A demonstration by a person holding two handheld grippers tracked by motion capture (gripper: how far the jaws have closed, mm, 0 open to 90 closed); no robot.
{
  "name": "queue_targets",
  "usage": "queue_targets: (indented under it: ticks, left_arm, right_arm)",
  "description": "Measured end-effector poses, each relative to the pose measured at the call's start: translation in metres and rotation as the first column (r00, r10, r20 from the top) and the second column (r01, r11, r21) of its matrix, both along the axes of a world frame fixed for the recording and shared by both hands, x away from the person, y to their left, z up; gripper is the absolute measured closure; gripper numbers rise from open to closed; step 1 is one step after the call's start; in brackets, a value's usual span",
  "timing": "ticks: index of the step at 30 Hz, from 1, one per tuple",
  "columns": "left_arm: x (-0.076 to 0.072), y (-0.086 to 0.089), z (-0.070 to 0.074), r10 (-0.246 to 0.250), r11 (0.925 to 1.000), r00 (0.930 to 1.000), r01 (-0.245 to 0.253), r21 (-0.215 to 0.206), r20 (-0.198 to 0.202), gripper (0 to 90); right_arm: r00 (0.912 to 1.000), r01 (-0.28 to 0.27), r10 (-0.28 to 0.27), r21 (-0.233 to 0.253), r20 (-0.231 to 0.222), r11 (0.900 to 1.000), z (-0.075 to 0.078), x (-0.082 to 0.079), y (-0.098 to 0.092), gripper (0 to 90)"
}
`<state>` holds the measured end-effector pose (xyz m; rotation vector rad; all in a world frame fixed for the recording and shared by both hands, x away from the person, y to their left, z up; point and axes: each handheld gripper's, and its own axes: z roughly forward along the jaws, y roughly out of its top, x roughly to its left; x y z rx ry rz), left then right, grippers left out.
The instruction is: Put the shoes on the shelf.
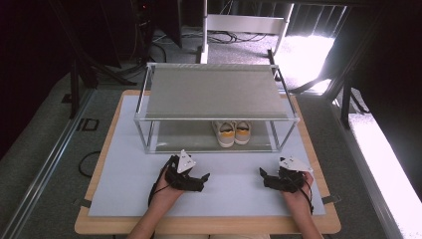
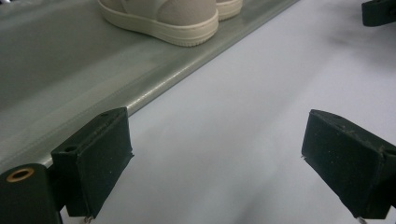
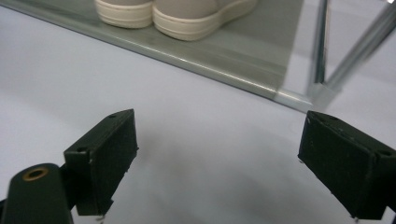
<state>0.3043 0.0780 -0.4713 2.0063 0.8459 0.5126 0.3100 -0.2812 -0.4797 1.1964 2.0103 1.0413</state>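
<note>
I see the pair of cream sneakers with yellow heels (image 1: pixel 231 132) on the lower tier of the two-tier metal-framed grey shelf rack (image 1: pixel 214 92); my left claw (image 1: pixel 205 176) and right claw (image 1: pixel 261 172) rest agape, empty, on the desk (image 1: pixel 124 174).

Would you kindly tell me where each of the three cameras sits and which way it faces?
High view: above the person's side of the table, looking forward and down on the rack and shoes; forearms, left gripper and right gripper show.
Left gripper view: on the left gripper, low over the mat, facing the rack's bottom shelf; its open jaws show.
Right gripper view: on the right gripper, facing the same shelf and a rack leg; open jaws.
All three views share the shoes.
</note>
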Motion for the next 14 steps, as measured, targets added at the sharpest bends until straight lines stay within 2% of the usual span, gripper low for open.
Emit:
queue_targets:
  ticks: [2, 3, 5, 9, 14]
  left_arm:
    - [-0.0016, 0.0008, -0.0015, 0.012, 0.9999, 0.9998, -0.012, 0.001, 0.014, 8.1]
    - [-0.0016, 0.0001, -0.002, 0.026, 0.9995, 0.9995, -0.026, 0.018, 0.016, 8.2]
    - [-0.0013, -0.0001, -0.0032, 0.038, 0.999, 0.999, -0.039, 0.022, 0.021, 8.2]
    - [-0.002, 0.0007, -0.0066, 0.052, 0.9987, 0.9985, -0.052, -0.003, 0.016, 8.2]
    - [-0.0029, 0.0022, -0.0092, 0.052, 0.9984, 0.9986, -0.051, -0.022, 0.015, 8.2]
  right_arm:
    - [1.0, 0.002, -0.002, 0.018, -0.001, 1.0, 0.0001, 0.0004, -0.0019, 11.0]
    - [1.0, 0.004, -0.004, 0.018, -0.004, 1.0, 0.0, 0.0007, -0.0019, 11.1]
    - [1.0, 0.01, -0.01, 0.014, -0.003, 1.0, -0.0001, 0.0007, -0.0015, 11.1]
    - [1.0, 0.003, -0.003, -0.011, -0.009, 1.0, -0.0006, 0.0009, 0.0015, 11.1]
    - [0.9999, -0.009, 0.008, -0.005, -0.015, 1.0, -0.0007, 0.0014, 0.0009, 11.1]
